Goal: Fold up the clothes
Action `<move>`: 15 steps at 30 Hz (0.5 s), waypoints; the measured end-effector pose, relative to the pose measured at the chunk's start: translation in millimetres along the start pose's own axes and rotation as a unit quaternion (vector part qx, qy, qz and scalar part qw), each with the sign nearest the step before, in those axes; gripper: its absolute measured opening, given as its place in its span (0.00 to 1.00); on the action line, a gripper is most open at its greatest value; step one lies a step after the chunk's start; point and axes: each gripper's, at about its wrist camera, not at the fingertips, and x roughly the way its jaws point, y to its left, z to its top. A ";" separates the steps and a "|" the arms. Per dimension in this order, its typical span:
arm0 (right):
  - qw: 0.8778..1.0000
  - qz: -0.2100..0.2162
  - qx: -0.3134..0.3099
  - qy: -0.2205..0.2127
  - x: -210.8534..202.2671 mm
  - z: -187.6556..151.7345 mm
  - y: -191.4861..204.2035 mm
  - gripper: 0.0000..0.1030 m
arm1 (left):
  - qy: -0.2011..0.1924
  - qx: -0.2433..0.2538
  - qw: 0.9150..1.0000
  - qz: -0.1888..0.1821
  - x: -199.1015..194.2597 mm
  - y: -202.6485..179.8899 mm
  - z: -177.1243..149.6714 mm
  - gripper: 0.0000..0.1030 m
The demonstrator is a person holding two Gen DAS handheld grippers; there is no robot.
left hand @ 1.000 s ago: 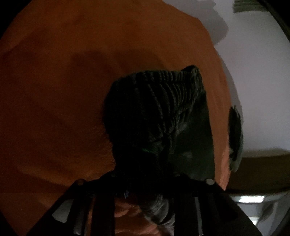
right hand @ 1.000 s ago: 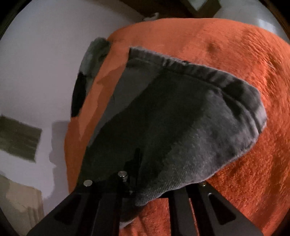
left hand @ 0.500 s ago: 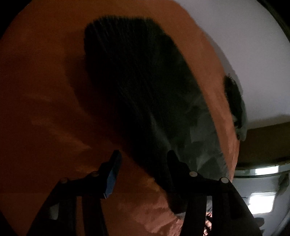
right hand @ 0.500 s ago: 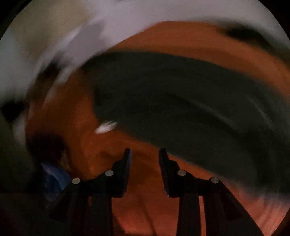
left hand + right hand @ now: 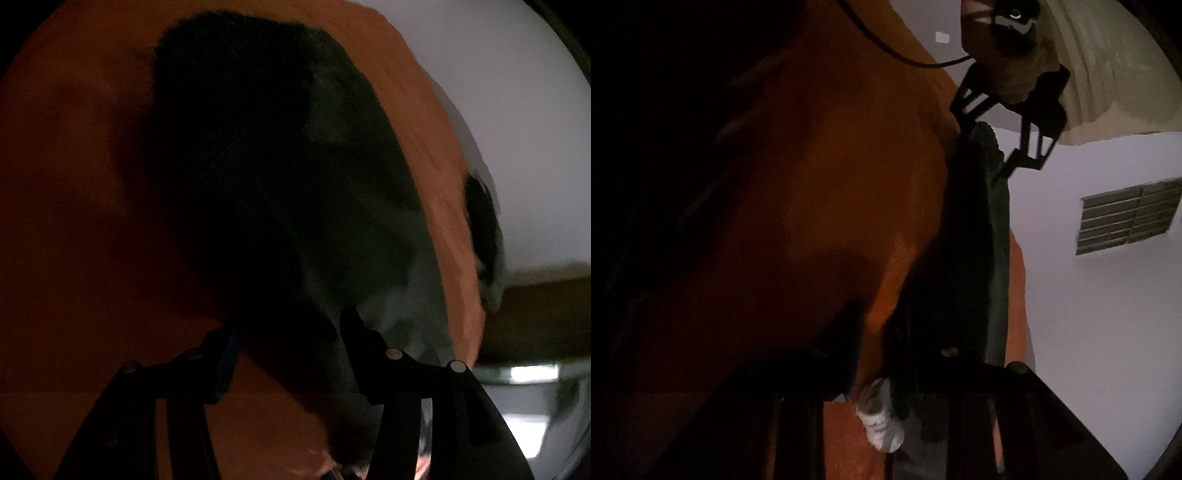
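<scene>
Orange cloth, dark grey garment, dim light

Orange blanket plain, textured; dark grey-charcoal garment plain, lighter grey patches toward right. Second dark grey piece at blanket edge. Floor pale lilac-white; brown-grey grid patch on it. Black gripper fingers, blue pad.

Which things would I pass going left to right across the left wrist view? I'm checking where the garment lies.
Orange cloth → dark garment → narrow orange cloth strip along its edge → small dark item at the cloth's edge → white surface.
</scene>
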 end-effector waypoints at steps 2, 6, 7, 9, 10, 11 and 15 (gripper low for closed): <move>1.000 -0.015 0.010 -0.005 5.1 -0.9 -4.2 0.20 | -0.027 -0.021 0.999 0.011 -8.6 8.6 11.0 0.52; 0.999 -0.017 0.032 -0.005 18.1 -8.6 -14.8 0.19 | -0.038 -0.023 0.999 0.028 -8.9 14.2 31.1 0.52; 0.999 -0.017 0.035 -0.008 22.0 -11.0 -17.2 0.19 | -0.038 -0.020 0.998 0.035 -6.4 13.7 35.9 0.52; 0.999 -0.019 0.041 -0.015 23.6 -13.7 -19.6 0.14 | -0.041 -0.013 0.998 0.041 2.0 7.0 42.4 0.51; 0.999 -0.019 0.045 -0.015 23.7 -15.3 -20.0 0.09 | -0.044 -0.009 0.998 0.046 5.7 3.7 45.4 0.38; 0.998 -0.021 0.050 -0.015 25.6 -18.0 -22.2 0.03 | -0.054 -0.003 0.997 0.063 7.0 0.0 46.9 0.35; 0.995 -0.019 0.095 -0.035 26.9 -31.3 -42.6 0.01 | -0.074 -0.010 0.993 0.096 10.9 -10.2 46.7 0.31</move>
